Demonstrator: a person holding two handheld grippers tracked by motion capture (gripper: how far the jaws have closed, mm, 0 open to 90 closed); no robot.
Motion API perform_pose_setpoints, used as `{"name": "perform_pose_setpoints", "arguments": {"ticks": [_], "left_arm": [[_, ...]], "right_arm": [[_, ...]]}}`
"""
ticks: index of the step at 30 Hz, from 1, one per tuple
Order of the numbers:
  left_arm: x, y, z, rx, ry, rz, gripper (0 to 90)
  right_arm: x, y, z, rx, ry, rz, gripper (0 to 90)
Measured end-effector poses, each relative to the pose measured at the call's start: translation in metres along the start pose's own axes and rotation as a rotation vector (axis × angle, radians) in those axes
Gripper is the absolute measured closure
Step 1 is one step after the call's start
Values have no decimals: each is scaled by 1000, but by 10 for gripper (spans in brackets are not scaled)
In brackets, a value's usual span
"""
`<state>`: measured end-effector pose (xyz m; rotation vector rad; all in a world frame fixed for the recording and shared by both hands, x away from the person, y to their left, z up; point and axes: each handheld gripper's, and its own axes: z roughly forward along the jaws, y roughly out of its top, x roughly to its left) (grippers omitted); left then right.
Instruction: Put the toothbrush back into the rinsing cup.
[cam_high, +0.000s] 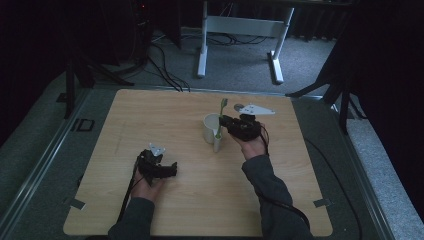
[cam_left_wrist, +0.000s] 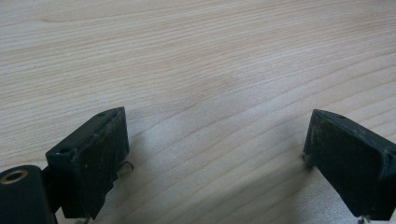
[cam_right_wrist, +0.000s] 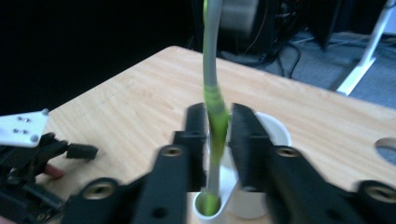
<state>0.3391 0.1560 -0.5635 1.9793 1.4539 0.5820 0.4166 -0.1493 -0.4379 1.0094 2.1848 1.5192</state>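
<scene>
As the high view looks down on the wooden table (cam_high: 200, 200), the green-and-white toothbrush (cam_high: 220, 120) stands nearly upright, head up, its foot in a small white holder (cam_high: 217, 145) just beside the white cup (cam_high: 211, 128), with the right gripper (cam_high: 226, 125) at its handle. In the left gripper view, the left gripper (cam_left_wrist: 215, 154) rests over bare wood, jaws spread wide around nothing. In the right gripper view, the toothbrush runs bottom to top between the jaws, which flank the handle closely; whether the pads press on it I cannot tell.
</scene>
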Motion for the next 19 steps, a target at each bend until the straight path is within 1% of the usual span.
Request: {"name": "perform_pose_setpoints", "arguments": {"ticks": [1,2,4,6,8,11,15,19], "left_arm": [[0,0,0,0,0,0,70],[0,0,0,0,-1,2,70],[0,0,0,0,-1,3,70],[0,0,0,0,-1,2,70],[0,0,0,-1,-1,1,70],[-1,0,0,-2,-1,1,70],[0,0,0,-1,-1,1,70],[-1,0,0,-1,-2,1,70]], "right_arm": [[0,-2,0,-2,6,-2,612],[0,-3,1,1,14,8,555],[0,-7,2,12,22,12,457],[0,-10,3,29,23,-3,402],[0,-13,3,35,25,-3,375],[-1,-16,3,39,25,3,363],[-2,-17,1,51,18,0,356],[-2,-19,-2,66,22,-1,339]]}}
